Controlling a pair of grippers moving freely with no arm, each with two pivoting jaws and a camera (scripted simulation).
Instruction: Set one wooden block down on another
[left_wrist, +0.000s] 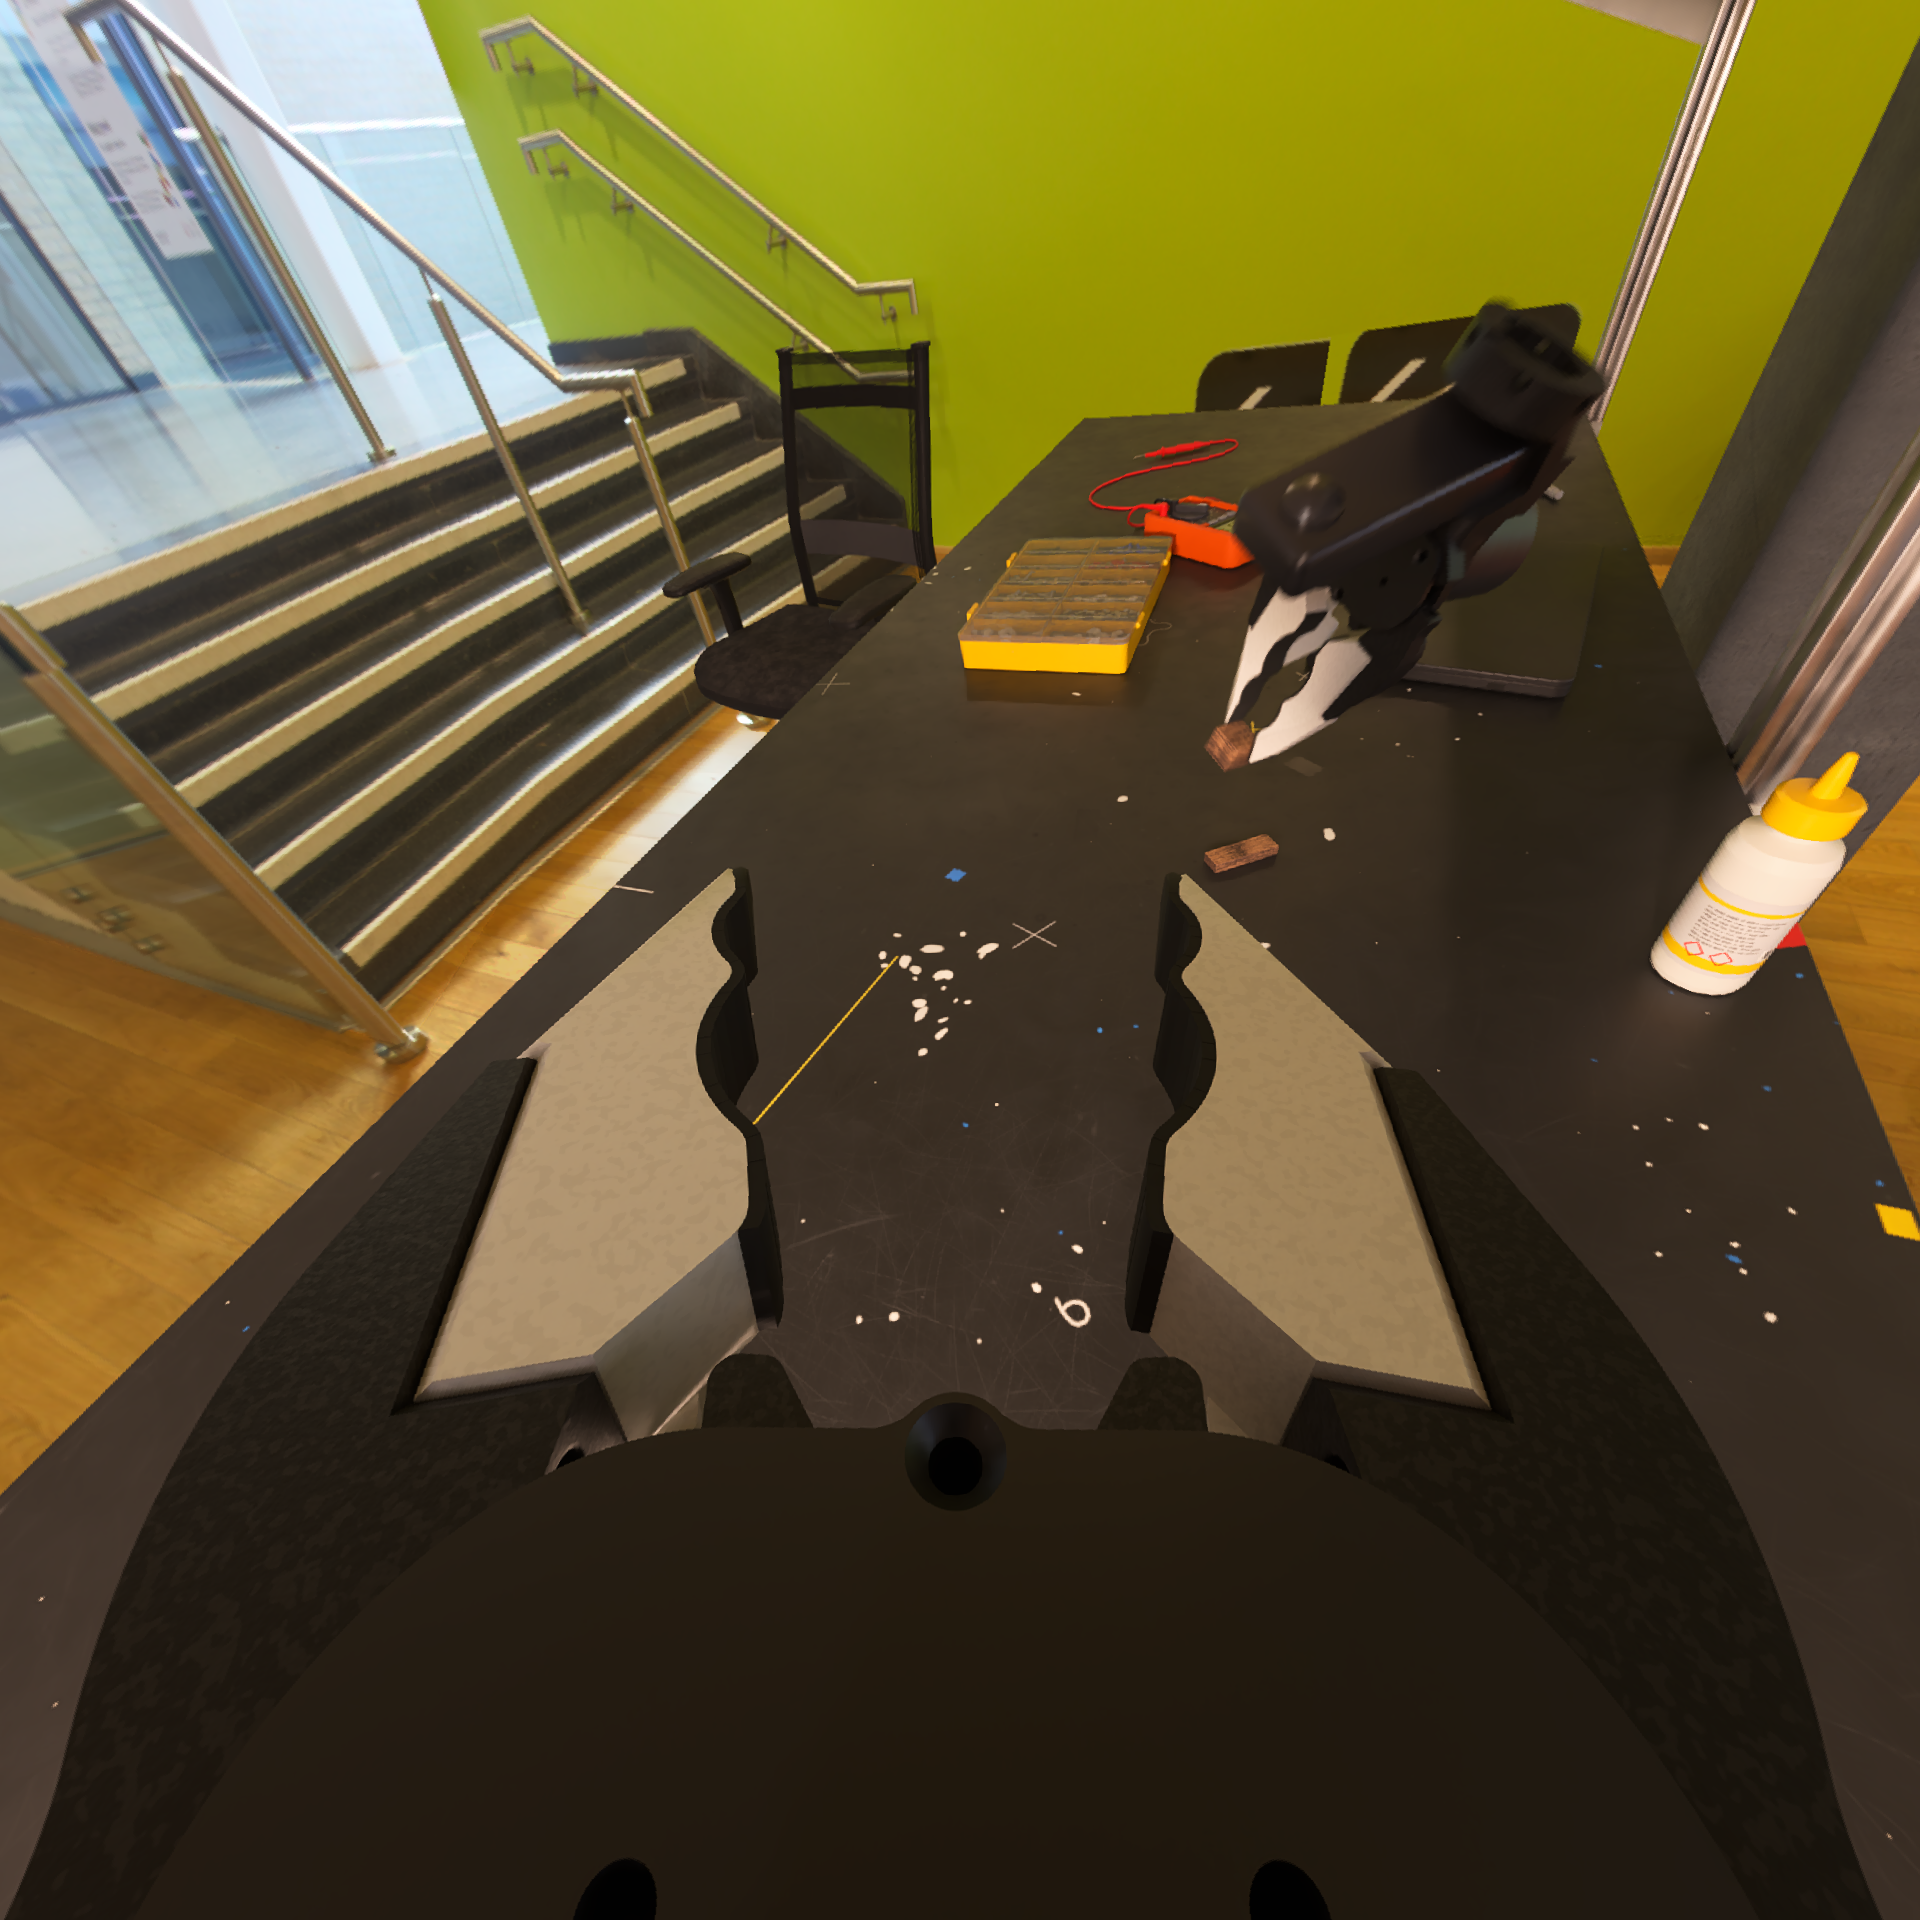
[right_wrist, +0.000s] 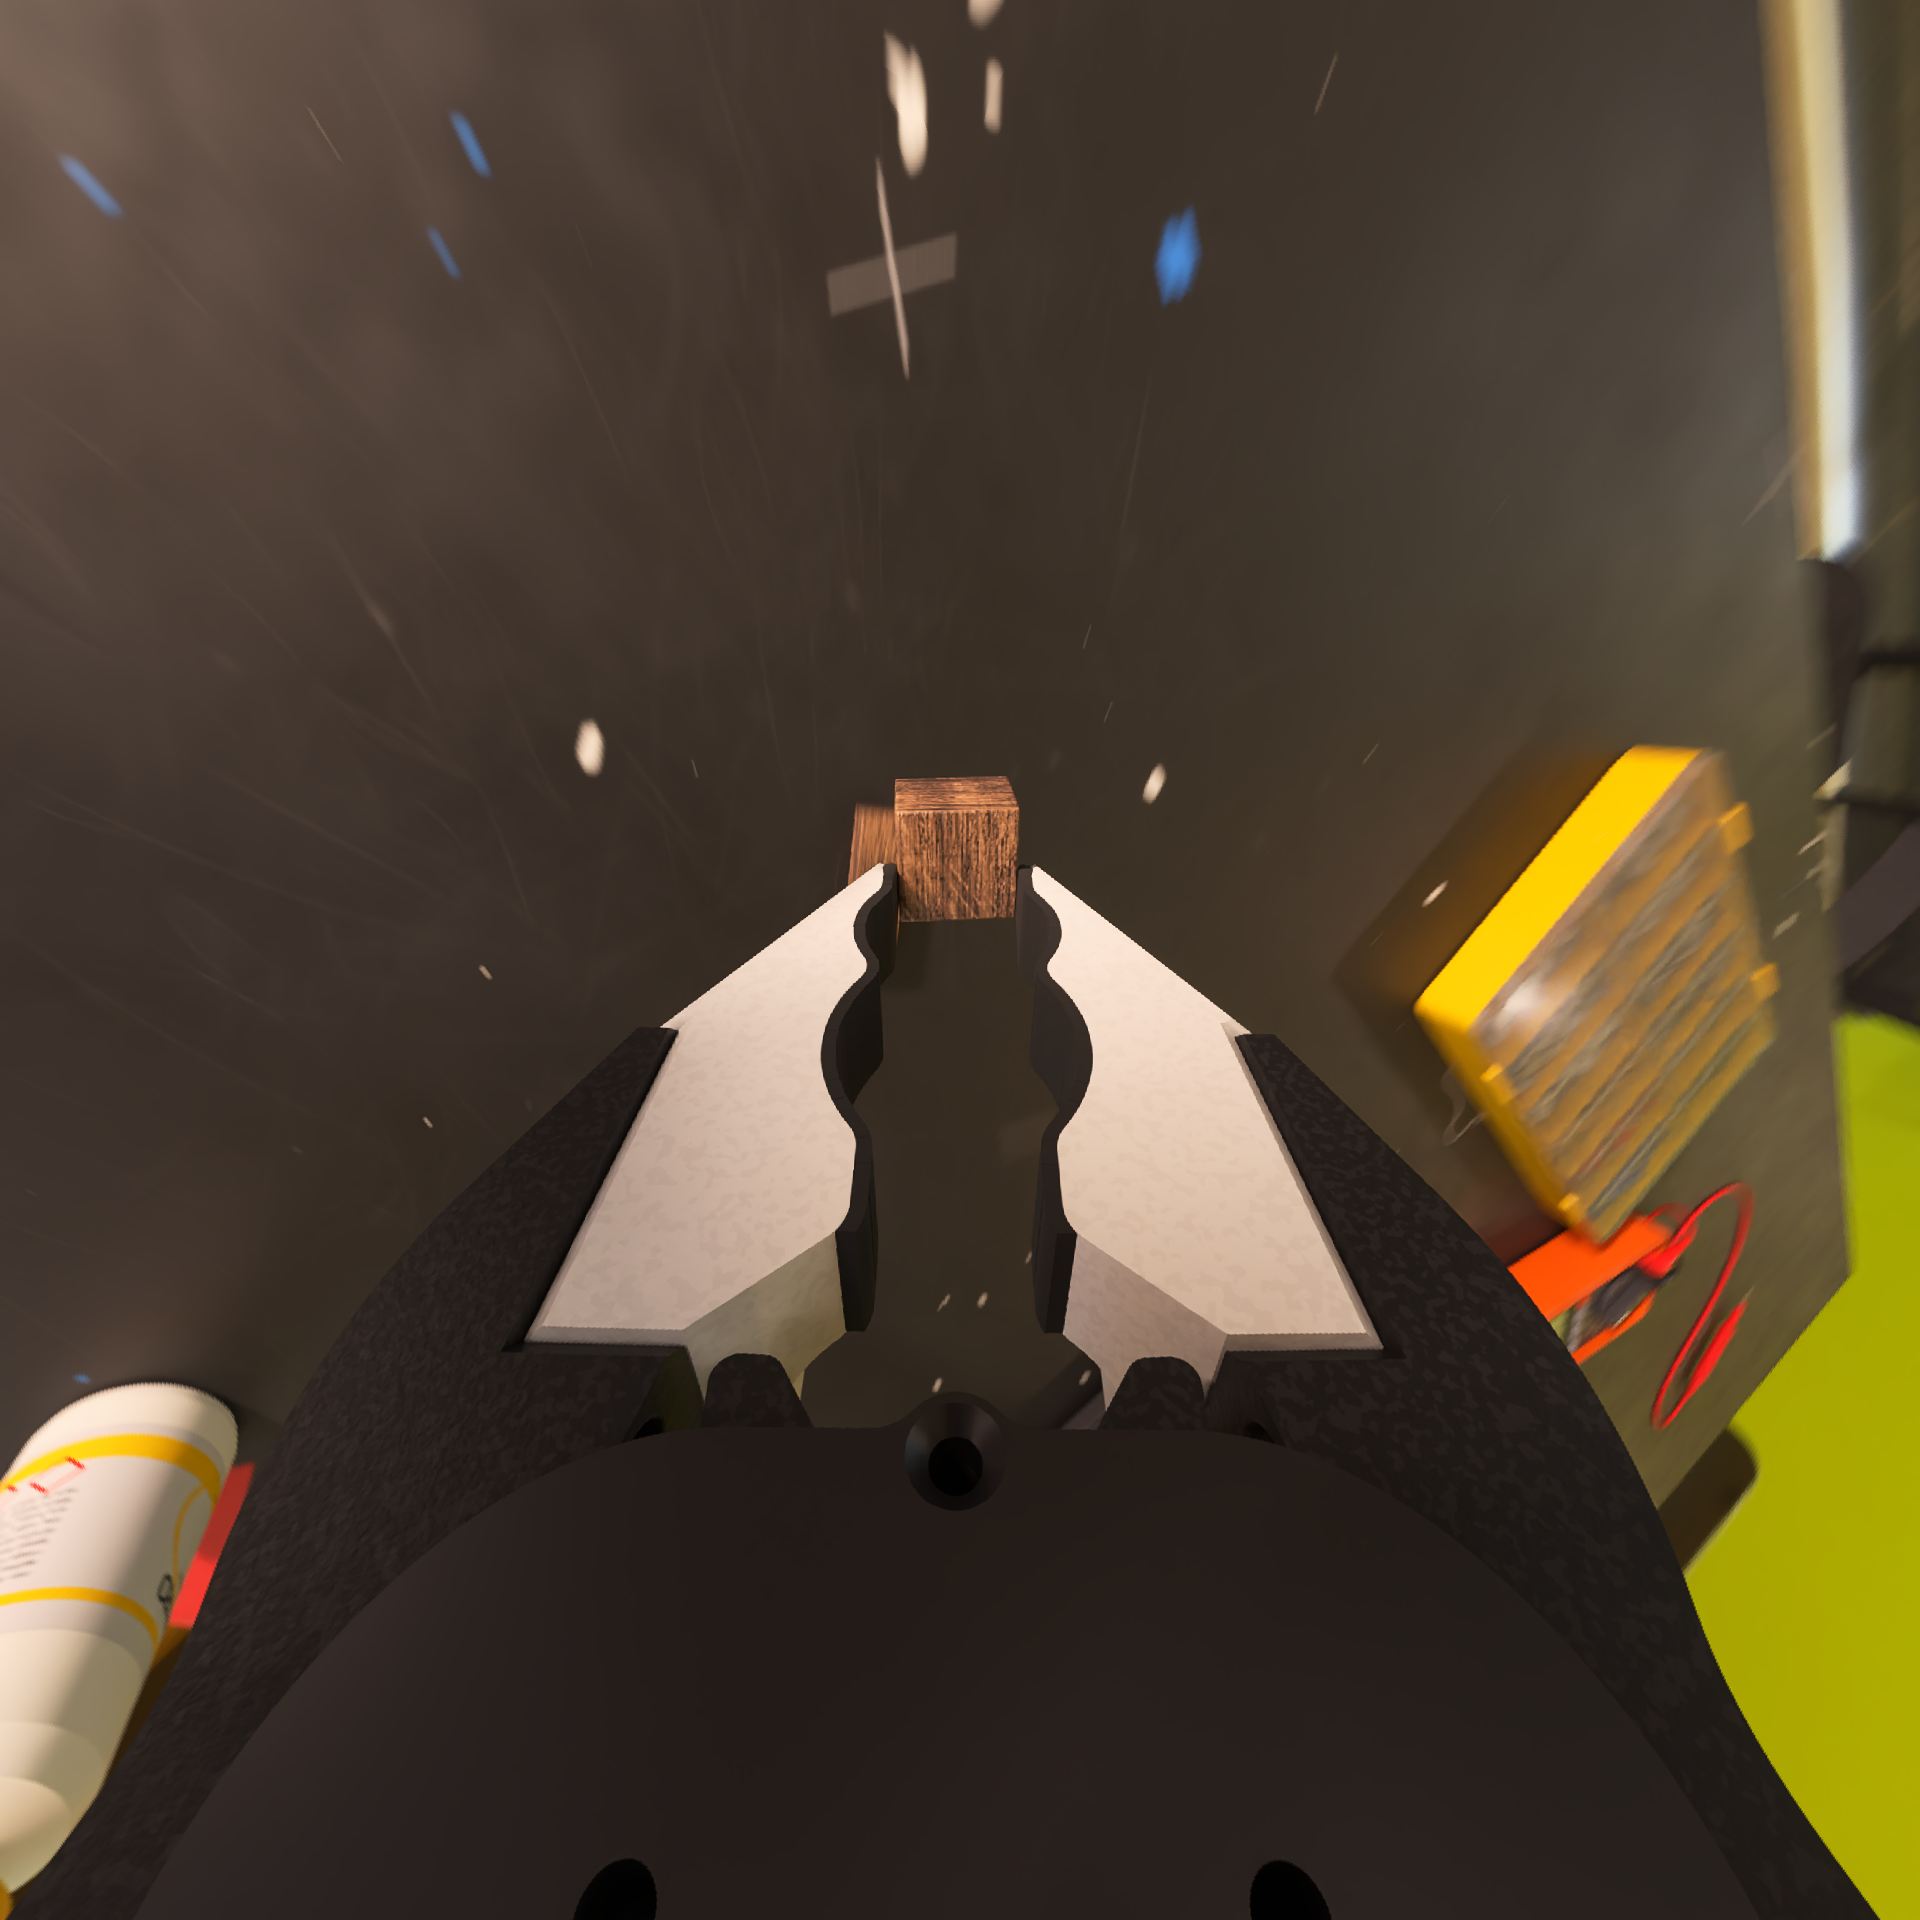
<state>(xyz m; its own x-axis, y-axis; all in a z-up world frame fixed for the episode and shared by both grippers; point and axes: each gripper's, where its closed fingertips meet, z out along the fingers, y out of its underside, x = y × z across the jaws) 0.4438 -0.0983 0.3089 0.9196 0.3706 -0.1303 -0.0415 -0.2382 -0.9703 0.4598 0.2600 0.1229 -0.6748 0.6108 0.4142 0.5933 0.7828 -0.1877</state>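
Dark, scratched and paint-flecked, a long black table (left_wrist: 1507, 1091) is seen running away toward a lime-green wall (left_wrist: 1143, 208), with a staircase with steel handrails (left_wrist: 416, 540) on wooden flooring to the left.

Nearest in the left wrist view, the left gripper (left_wrist: 956, 883) is held low over the tabletop with its grey fingers spread wide and nothing between them. Beyond it, a small flat brown wooden block (left_wrist: 1241, 853) is seen lying on the table. To the right, at the table edge, a white plastic bottle with a yellow nozzle cap (left_wrist: 1756, 894) is stood upright.

Just past the flat block, the right gripper (left_wrist: 1245, 740) is seen tilted steeply downward, with a second brown wooden block (left_wrist: 1229, 746) at its fingertips. In the right wrist view this cube-ended block (right_wrist: 956, 847) is shown between the tips at a narrow opening; the left tip is pressed against it, while a slight gap appears at the right tip, so a firm grip cannot be confirmed. Whether it rests on the table cannot be told. The two blocks are near each other but apart.

Farther off, a yellow compartment box with a clear lid (left_wrist: 1065, 608) is laid on the table, with an orange multimeter with red leads (left_wrist: 1184, 514) just behind it. A black office chair (left_wrist: 821, 582) is placed beside the table.
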